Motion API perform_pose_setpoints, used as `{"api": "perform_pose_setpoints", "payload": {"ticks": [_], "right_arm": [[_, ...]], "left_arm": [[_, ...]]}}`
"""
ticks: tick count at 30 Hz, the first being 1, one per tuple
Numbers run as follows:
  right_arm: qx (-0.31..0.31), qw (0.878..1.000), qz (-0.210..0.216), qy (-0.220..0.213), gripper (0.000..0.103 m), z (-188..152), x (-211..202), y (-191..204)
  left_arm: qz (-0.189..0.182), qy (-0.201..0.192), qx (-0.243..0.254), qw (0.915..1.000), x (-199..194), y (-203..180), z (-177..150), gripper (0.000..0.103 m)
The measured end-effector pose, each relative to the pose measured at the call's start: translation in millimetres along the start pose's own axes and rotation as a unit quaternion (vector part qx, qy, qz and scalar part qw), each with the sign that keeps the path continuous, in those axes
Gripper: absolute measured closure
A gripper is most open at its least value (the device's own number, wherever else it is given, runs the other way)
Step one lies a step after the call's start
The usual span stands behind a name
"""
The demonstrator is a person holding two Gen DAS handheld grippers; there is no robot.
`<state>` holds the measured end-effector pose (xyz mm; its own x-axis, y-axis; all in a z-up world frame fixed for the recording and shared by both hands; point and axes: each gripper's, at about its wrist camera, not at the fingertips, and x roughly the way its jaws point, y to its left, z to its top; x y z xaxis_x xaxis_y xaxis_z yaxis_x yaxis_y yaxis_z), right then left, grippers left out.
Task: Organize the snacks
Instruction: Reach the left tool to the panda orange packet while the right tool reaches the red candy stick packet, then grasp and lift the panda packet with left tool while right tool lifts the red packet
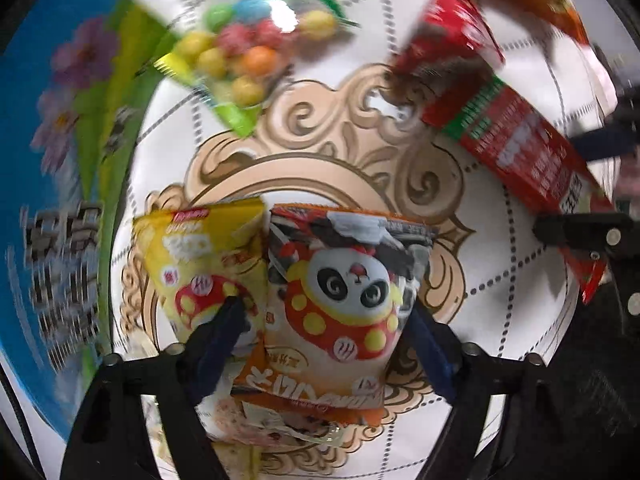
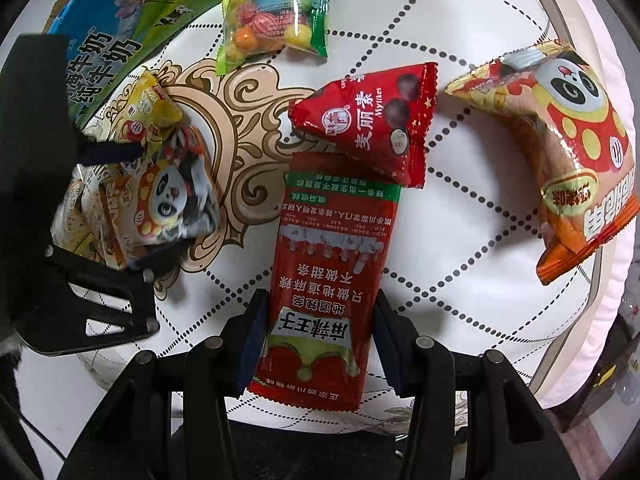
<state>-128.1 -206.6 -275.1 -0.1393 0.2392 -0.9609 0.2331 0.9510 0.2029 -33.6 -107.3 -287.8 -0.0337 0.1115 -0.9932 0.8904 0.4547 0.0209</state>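
My left gripper (image 1: 324, 316) is shut on an orange panda snack bag (image 1: 340, 304), with a small yellow bag (image 1: 200, 260) pressed against its left finger; both also show in the right wrist view (image 2: 168, 200). My right gripper (image 2: 316, 320) is shut on a long red spicy-strip packet (image 2: 328, 276), which also shows in the left wrist view (image 1: 520, 148). A red Mylikes chocolate bag (image 2: 372, 120) lies across the packet's far end. A clear bag of coloured candy balls (image 2: 276, 12) lies beyond. A second, larger panda bag (image 2: 568, 148) lies at the right.
All lies on a round white table (image 2: 480, 208) with a beige scroll pattern and dotted lines. A blue and green milk carton (image 2: 120, 20) stands at the far left edge, close to my left gripper. The table's rim curves down at the right.
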Motion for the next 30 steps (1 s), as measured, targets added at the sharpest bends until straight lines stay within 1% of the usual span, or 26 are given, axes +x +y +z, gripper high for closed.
{"api": "perform_pose_setpoints", "payload": {"ticks": [1, 3, 4, 5, 7, 9, 11, 12, 15, 17, 18, 20, 22, 23, 25, 28, 30], "right_arm": [[0.009, 1.000, 0.005, 0.001, 0.047, 2, 1, -1], [0.027, 0.999, 0.017, 0.002, 0.043, 7, 2, -4], [0.036, 0.999, 0.024, 0.000, 0.039, 11, 3, -6], [0.044, 0.999, 0.030, -0.005, 0.038, 14, 2, -8], [0.055, 0.998, 0.033, -0.008, 0.036, 18, 3, -10], [0.057, 0.998, 0.030, -0.010, 0.035, 24, 5, -10], [0.051, 0.998, 0.019, -0.016, 0.035, 27, 6, -7], [0.047, 0.999, 0.012, -0.017, 0.035, 28, 7, -4], [0.030, 0.999, -0.014, -0.025, 0.035, 25, 12, 7], [0.014, 0.999, -0.033, -0.033, 0.037, 19, 13, 15], [0.005, 0.998, -0.045, -0.038, 0.040, 16, 14, 18], [-0.007, 0.997, -0.056, -0.050, 0.044, 10, 13, 23], [-0.012, 0.997, -0.055, -0.054, 0.051, 6, 10, 27], [-0.012, 0.997, -0.054, -0.056, 0.052, 3, 9, 28], [-0.013, 0.997, -0.052, -0.062, 0.055, -2, 5, 30], [-0.015, 0.997, -0.040, -0.069, 0.056, -10, -3, 28], [-0.019, 0.997, -0.032, -0.074, 0.056, -16, -10, 30]], "left_arm": [[0.000, -0.003, -0.019, 0.9998, -3, 6, -6, 0.032], [-0.003, -0.005, -0.055, 0.9985, -3, 12, -14, 0.032], [-0.008, -0.005, -0.075, 0.9971, -3, 14, -17, 0.034], [-0.016, -0.003, -0.109, 0.9940, -2, 19, -21, 0.034], [-0.039, -0.001, -0.170, 0.9846, -2, 27, -29, 0.034], [-0.057, 0.004, -0.230, 0.9715, -3, 36, -38, 0.034], [-0.067, 0.003, -0.271, 0.9604, -5, 42, -45, 0.034], [-0.071, 0.003, -0.283, 0.9564, -5, 43, -47, 0.034], [-0.083, 0.008, -0.300, 0.9503, 2, 43, -56, 0.034], [-0.086, 0.013, -0.308, 0.9474, 9, 46, -58, 0.033], [-0.084, 0.012, -0.312, 0.9462, 12, 45, -54, 0.032], [-0.080, 0.005, -0.321, 0.9437, 11, 47, -55, 0.032], [-0.064, -0.004, -0.321, 0.9449, 10, 43, -60, 0.037], [-0.051, -0.006, -0.319, 0.9462, 11, 36, -66, 0.039], [-0.039, -0.013, -0.321, 0.9461, 5, 33, -69, 0.044], [-0.026, -0.029, -0.330, 0.9433, -10, 24, -77, 0.047], [-0.026, -0.041, -0.339, 0.9395, -24, 9, -94, 0.047]]}}
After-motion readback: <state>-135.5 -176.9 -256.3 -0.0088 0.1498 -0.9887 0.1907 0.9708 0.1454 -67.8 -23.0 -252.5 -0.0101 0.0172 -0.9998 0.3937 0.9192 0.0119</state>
